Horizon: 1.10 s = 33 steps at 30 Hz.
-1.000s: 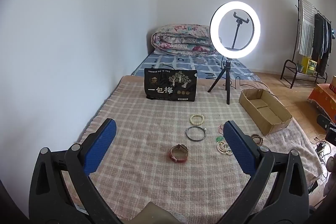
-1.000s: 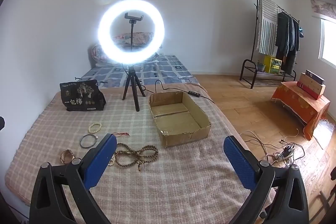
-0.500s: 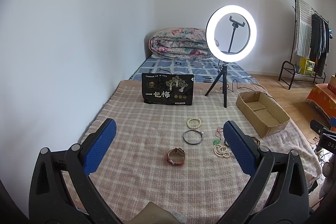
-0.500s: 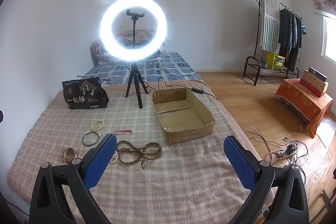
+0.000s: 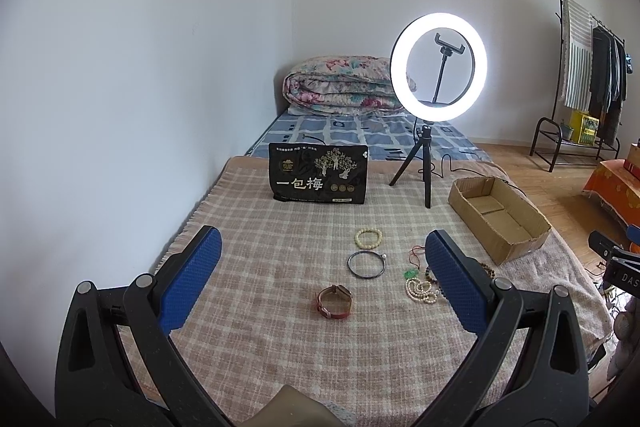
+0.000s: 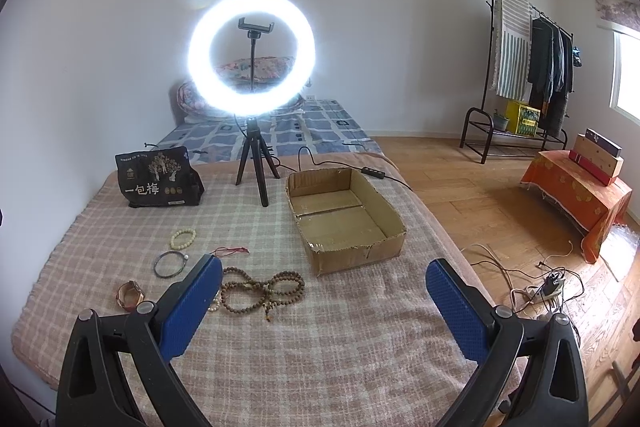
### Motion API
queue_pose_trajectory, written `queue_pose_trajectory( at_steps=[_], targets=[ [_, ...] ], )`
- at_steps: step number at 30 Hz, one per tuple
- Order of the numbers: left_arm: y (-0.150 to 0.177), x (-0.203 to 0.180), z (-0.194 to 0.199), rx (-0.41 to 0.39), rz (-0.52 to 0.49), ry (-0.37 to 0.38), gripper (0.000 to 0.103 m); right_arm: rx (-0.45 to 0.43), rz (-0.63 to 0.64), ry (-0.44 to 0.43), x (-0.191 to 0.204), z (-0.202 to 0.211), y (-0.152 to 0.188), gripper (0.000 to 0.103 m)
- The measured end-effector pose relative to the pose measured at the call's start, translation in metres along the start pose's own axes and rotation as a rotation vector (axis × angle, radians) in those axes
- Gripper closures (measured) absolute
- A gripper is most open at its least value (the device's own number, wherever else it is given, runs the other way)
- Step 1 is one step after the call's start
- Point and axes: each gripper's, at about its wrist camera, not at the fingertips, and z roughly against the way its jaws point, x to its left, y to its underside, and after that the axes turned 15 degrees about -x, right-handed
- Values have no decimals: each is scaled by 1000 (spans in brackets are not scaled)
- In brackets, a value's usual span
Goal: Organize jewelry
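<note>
Hovering spread and empty, the left gripper (image 5: 322, 267) and right gripper (image 6: 324, 291) face loose pieces. Risk — the long bead necklace (image 6: 262, 291) snagging the pearl strand (image 5: 420, 291) beside it, or slipping off before the cardboard box (image 6: 394, 223).

White walls (image 5: 160, 47) meet in a corner behind a bed (image 6: 260, 135) with a blue patterned sheet and a rolled floral quilt (image 5: 340, 87); a lit ring light (image 6: 252, 53) stands on a tripod; wooden floor (image 6: 480, 187) lies right; a clothes rack (image 6: 528, 67) stands near a bright window (image 6: 628, 75); an orange-draped low table (image 6: 576, 195) sits beside it.
</note>
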Motion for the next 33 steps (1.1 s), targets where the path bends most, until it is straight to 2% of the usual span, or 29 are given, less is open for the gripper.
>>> queue_pose_trajectory(
  at_steps=[33],
  targets=[
    [8,-2,-2,5,-10,-3,0,41,23,-19,9,-16,11,0]
  ],
)
